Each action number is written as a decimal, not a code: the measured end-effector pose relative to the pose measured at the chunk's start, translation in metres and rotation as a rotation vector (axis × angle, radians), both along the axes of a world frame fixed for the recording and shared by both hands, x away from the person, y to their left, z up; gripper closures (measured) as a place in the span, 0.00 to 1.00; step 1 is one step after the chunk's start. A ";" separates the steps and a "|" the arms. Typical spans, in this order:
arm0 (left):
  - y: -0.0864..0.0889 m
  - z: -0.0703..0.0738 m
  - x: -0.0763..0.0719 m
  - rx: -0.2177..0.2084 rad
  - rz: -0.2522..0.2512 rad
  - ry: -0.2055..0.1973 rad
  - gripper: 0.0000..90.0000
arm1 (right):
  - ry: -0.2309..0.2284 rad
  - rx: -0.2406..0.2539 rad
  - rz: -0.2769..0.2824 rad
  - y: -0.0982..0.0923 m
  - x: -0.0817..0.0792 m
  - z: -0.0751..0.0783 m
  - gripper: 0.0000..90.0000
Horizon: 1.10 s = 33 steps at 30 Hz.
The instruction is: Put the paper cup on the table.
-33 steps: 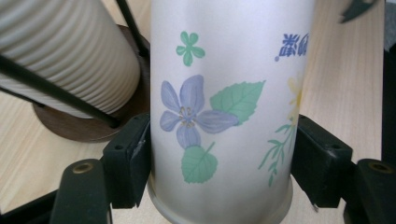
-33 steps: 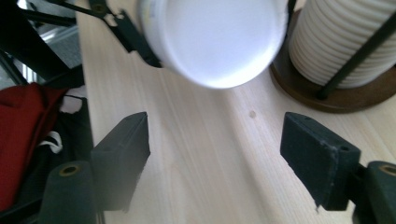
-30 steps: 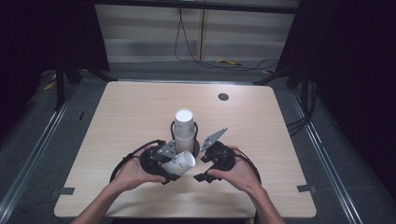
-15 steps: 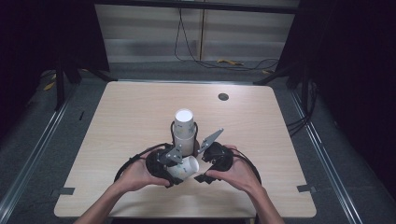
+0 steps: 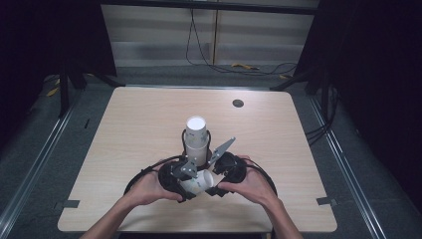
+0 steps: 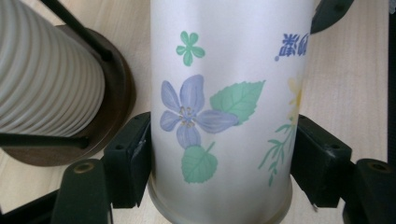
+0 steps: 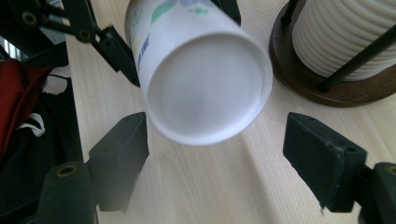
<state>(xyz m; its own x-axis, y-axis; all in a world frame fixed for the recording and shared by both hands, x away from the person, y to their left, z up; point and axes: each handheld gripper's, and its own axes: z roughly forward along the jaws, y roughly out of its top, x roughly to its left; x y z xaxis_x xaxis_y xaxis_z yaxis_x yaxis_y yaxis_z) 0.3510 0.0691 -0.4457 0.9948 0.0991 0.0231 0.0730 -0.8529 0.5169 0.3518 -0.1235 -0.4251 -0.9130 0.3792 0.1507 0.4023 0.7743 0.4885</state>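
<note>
The left gripper [image 6: 219, 168] clamps a flowered paper cup [image 6: 224, 107] by its sides, both jaws pressed against it, holding it on its side low over the table [image 5: 124, 129], just in front of the ribbed cup stack [image 5: 196, 139] on its round wooden stand [image 7: 308, 79]. The right gripper [image 7: 217, 158] has its jaws spread wide around the cup's bottom, not touching it. Since a second ago the hands have drawn closer together and the cup sits between them.
</note>
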 end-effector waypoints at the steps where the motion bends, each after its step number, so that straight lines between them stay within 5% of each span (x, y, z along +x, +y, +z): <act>1: -0.002 0.001 -0.001 0.012 -0.020 -0.008 0.33 | -0.001 0.000 0.008 0.001 0.000 0.000 0.26; 13: -0.008 -0.004 -0.006 0.025 -0.061 -0.004 0.33 | 0.032 0.008 0.042 0.009 -0.002 -0.005 0.30; 33: -0.001 -0.004 -0.005 -0.066 -0.080 -0.008 0.30 | 0.040 0.069 0.067 0.007 -0.003 -0.002 0.39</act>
